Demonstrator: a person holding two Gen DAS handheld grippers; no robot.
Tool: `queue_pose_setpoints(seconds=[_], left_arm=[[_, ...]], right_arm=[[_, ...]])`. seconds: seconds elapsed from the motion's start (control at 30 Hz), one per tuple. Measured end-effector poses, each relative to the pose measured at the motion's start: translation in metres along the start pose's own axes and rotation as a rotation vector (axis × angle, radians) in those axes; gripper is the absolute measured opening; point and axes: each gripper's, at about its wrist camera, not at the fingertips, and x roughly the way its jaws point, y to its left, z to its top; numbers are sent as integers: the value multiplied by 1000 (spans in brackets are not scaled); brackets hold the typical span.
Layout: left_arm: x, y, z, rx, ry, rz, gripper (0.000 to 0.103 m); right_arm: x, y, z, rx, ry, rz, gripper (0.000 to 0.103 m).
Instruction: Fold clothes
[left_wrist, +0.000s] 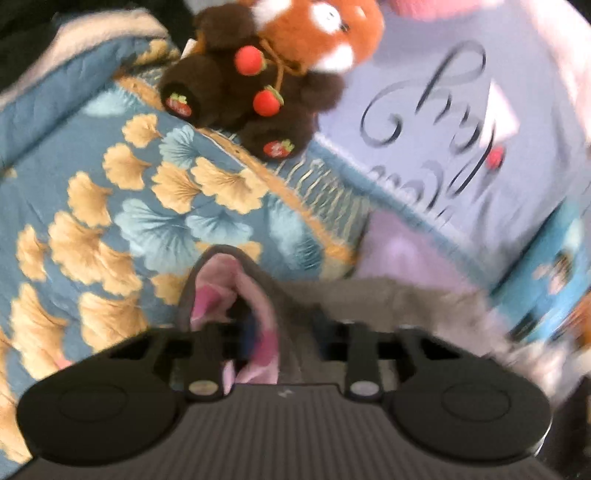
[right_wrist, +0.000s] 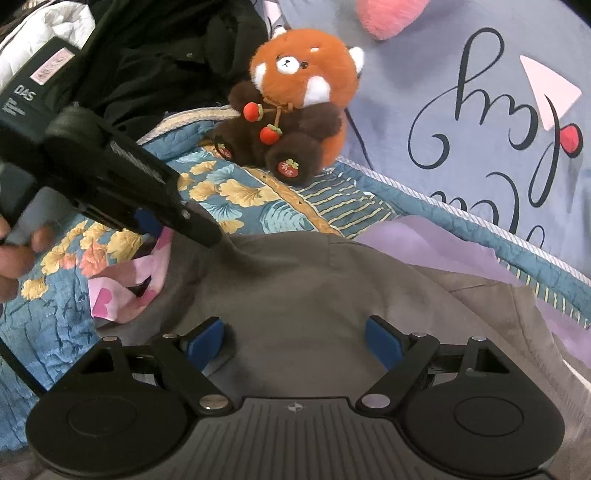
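Two grippers on one grey garment (right_wrist: 295, 288), spread on the quilt (right_wrist: 59, 332) near the plush (right_wrist: 295, 107); left gripper (right_wrist: 207, 232) nipped on its far-left edge, right gripper (right_wrist: 295, 343) wide open, empty, over the middle. Advice: keep the pinch firm, lift the edge clear, fold toward centre; right pins cloth flat.

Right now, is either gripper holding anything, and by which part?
The left gripper pinches the grey garment at a bunched-up edge fold, beside the pink heart-print cloth. The right gripper stands open over the grey garment, holding nothing.
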Motion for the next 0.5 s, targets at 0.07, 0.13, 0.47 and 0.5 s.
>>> queue_pose_setpoints(seconds=[0.07, 0.13, 0.47, 0.5], left_arm=[[-5, 4, 2, -22, -6, -35, 16], [-8, 6, 4, -29, -3, -68, 10], [-55, 8, 27, -53, -127, -151, 6], [-60, 8, 31, -45, -132, -135, 5]], right_arm=[[0, -1, 0, 5, 2, 0, 85], [1, -1, 0, 9, 4, -1, 85], [2, -3, 0, 36, 13, 4, 85], [2, -3, 1, 41, 13, 4, 85]])
